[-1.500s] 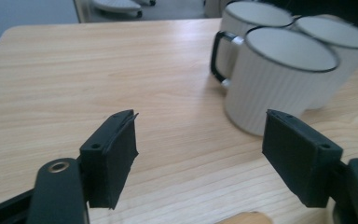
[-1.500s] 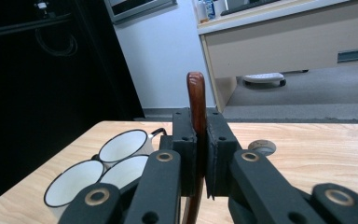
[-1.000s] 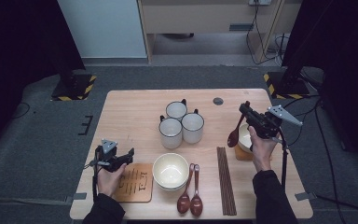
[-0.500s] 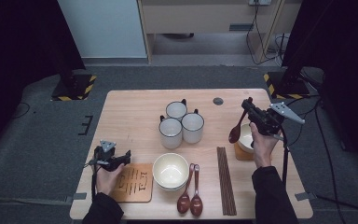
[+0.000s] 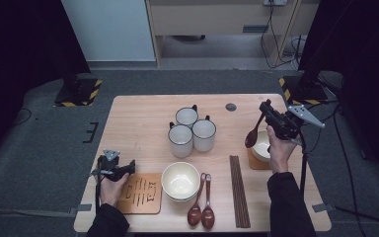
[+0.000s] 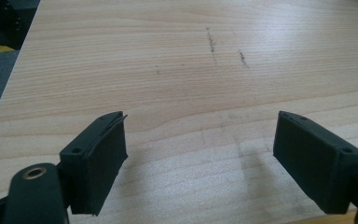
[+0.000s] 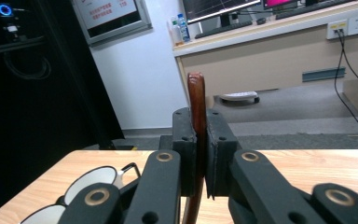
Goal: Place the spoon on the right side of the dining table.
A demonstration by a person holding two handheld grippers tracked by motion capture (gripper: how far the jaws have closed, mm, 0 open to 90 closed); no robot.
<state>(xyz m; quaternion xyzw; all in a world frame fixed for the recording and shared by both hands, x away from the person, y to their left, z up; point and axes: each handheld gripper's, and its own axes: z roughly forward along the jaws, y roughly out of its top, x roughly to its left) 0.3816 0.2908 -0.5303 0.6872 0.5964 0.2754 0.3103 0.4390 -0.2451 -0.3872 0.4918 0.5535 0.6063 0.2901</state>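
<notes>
Brown spoon sits clamped in right claw; left claw gapes, empty.

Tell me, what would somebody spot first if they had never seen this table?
Probably the right gripper at the table's right side, lifted up with a dark red spoon pinched between its jaws, above a small white bowl. Next, the three white mugs huddled in the middle of the wooden table. Then the left gripper near the front left corner, jaws open and holding nothing.
</notes>
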